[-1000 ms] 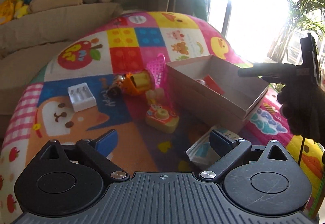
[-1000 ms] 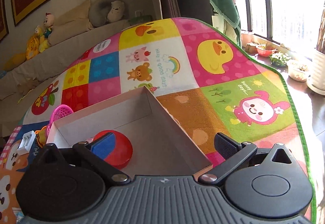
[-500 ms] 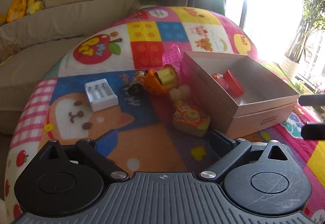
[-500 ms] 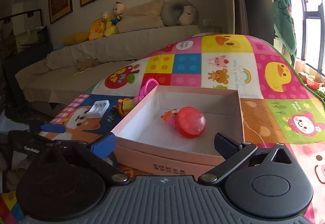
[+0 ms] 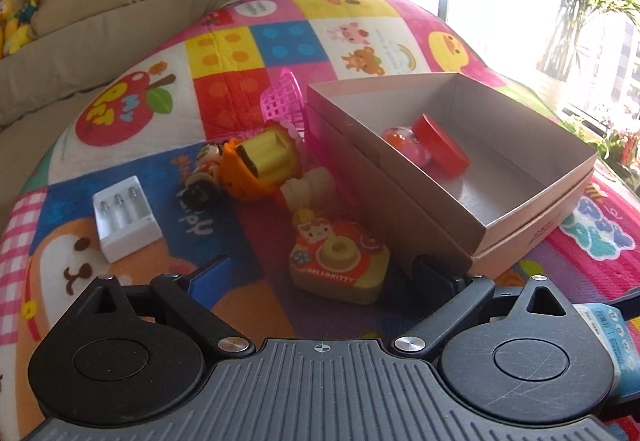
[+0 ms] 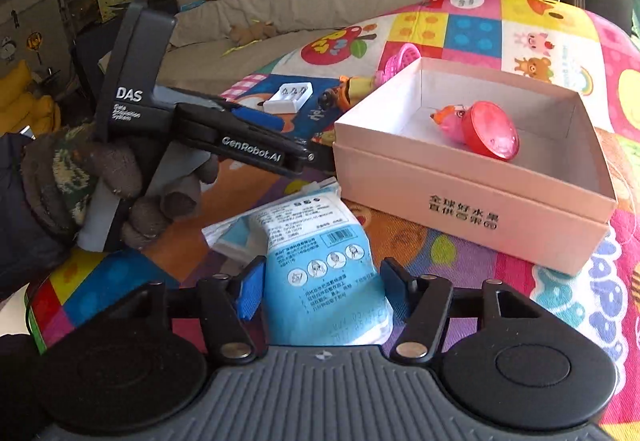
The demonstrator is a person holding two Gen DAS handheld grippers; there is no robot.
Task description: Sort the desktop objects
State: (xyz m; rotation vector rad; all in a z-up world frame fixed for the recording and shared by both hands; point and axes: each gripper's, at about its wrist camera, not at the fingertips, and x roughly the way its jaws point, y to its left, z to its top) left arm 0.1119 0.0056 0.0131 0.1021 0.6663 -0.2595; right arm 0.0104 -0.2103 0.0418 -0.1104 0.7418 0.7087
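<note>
Right gripper (image 6: 322, 291): jaws closing around the blue pack (image 6: 320, 277); pads not pressing yet
Left gripper (image 5: 316, 273): jaws apart, closing, toy camera (image 5: 340, 261) between them, untouched
Box (image 6: 472, 201): just past the pack; red disc (image 6: 490, 131) inside
Mat (image 5: 132, 245): bare patch beside the white tray (image 5: 126, 213)

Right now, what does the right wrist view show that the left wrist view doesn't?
Only the right: the blue-and-white sealed packet between the closing right gripper jaws, and a gloved hand.
Only the left: the yellow toy camera ahead of the closing left gripper.
Both: the pink cardboard box, the red round case and the white battery charger.
</note>
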